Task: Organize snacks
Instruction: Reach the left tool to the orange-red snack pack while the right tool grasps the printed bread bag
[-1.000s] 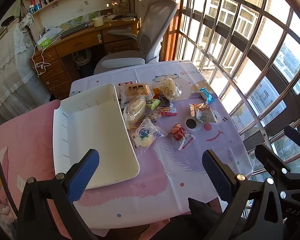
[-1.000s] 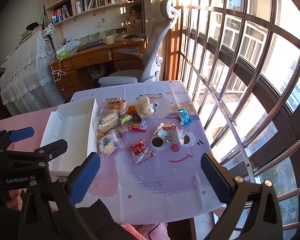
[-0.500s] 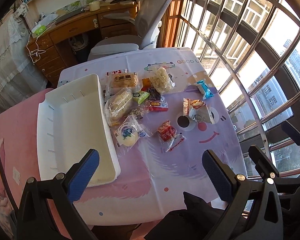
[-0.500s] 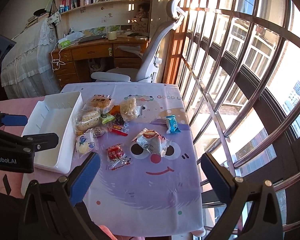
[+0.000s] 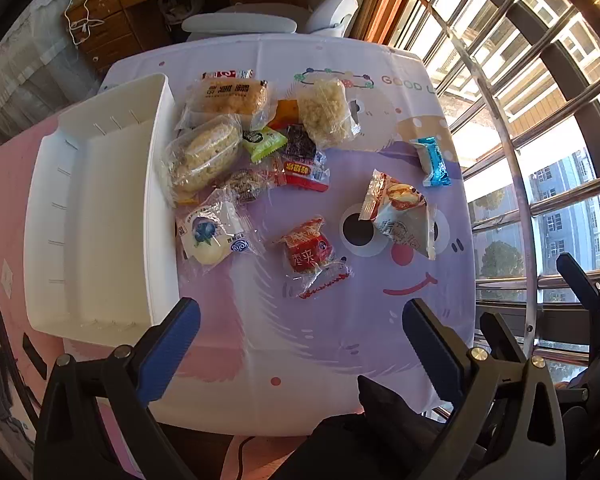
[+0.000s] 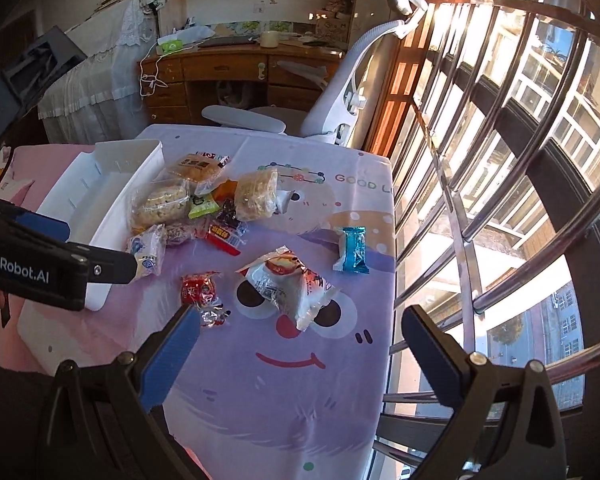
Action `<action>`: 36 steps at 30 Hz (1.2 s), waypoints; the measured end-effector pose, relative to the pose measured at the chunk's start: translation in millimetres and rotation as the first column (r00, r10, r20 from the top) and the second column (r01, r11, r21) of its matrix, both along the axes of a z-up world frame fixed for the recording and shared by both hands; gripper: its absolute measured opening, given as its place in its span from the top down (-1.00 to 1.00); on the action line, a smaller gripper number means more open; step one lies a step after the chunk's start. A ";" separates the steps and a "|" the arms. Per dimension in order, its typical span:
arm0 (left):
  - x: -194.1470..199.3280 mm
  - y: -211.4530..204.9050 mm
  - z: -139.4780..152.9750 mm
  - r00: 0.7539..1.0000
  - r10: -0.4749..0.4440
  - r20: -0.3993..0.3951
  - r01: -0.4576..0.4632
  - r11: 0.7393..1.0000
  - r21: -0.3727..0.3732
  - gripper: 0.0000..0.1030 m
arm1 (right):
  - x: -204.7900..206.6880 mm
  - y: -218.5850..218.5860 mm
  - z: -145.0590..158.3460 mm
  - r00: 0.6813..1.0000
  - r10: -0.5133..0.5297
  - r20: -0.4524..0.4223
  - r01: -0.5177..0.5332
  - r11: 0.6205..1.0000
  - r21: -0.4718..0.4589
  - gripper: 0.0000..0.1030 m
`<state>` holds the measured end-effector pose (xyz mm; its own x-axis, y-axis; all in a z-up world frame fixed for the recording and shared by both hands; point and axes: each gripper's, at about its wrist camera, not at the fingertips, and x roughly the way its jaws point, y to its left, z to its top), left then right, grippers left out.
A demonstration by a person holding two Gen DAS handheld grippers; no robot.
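Several wrapped snacks lie on a purple cartoon tablecloth (image 5: 340,340). A white tray (image 5: 100,220) stands empty at their left. Nearest the tray are a blueberry bun packet (image 5: 210,236) and a rice cake packet (image 5: 204,156). A red packet (image 5: 308,250), a white triangular packet (image 5: 400,216) and a blue packet (image 5: 432,160) lie further right. My left gripper (image 5: 300,340) hovers open above the table's near edge, holding nothing. My right gripper (image 6: 300,356) is open too, above the smiley print, short of the red packet (image 6: 198,288) and the white packet (image 6: 288,284).
A grey office chair (image 6: 340,92) stands behind the table, with a wooden desk (image 6: 228,68) beyond it. Barred windows (image 6: 500,140) run along the right side. A pink cloth (image 5: 4,200) lies under the tray at the left.
Both grippers have moved forward and lower toward the table, so the snacks and tray look larger. Their jaws stay open. Nothing on the table has shifted.
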<state>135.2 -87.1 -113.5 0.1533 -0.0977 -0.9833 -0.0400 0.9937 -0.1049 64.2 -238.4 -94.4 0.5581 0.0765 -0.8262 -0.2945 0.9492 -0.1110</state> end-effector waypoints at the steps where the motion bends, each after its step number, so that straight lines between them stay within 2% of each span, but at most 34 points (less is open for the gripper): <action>1: 2.7 -1.5 -6.3 1.000 0.009 -0.017 -0.009 1.000 -0.001 -0.96 | 3.8 -1.0 -5.0 1.000 0.013 -0.009 -0.013 1.000 -0.001 -0.96; 5: 14.1 -5.6 -29.5 0.998 0.035 -0.061 -0.036 0.999 -0.024 -0.91 | 19.2 0.0 -23.2 0.998 0.066 -0.017 -0.067 0.998 -0.020 -0.96; 11: 31.7 -5.9 -62.8 0.990 0.077 -0.117 -0.078 0.997 -0.003 -0.90 | 42.8 4.2 -54.0 0.991 0.131 -0.026 -0.132 0.990 -0.053 -0.92; 14: 40.5 -4.5 -80.4 0.984 0.098 -0.151 -0.101 0.995 -0.013 -0.83 | 54.8 7.1 -70.6 0.988 0.151 -0.036 -0.153 0.986 -0.059 -0.88; 19: 51.8 -2.6 -110.7 0.970 0.132 -0.207 -0.137 0.991 -0.009 -0.82 | 73.7 14.8 -97.3 0.976 0.210 -0.059 -0.214 0.974 -0.069 -0.83; 24: 60.5 -4.0 -134.2 0.956 0.147 -0.254 -0.158 0.987 -0.024 -0.78 | 91.5 18.0 -119.9 0.971 0.221 -0.095 -0.226 0.973 -0.053 -0.75; 30: 71.8 -8.1 -155.9 0.946 0.154 -0.284 -0.173 0.984 -0.042 -0.57 | 105.7 18.6 -138.5 0.962 0.230 -0.145 -0.238 0.971 -0.038 -0.59; 34: 79.6 -11.0 -168.3 0.934 0.164 -0.317 -0.181 0.983 -0.027 -0.26 | 112.3 15.4 -148.3 0.956 0.233 -0.177 -0.239 0.971 -0.016 -0.46; 36: 82.3 -10.9 -173.4 0.928 0.175 -0.328 -0.198 0.979 -0.039 -0.17 | 114.9 13.1 -152.0 0.954 0.229 -0.195 -0.233 0.972 0.001 -0.39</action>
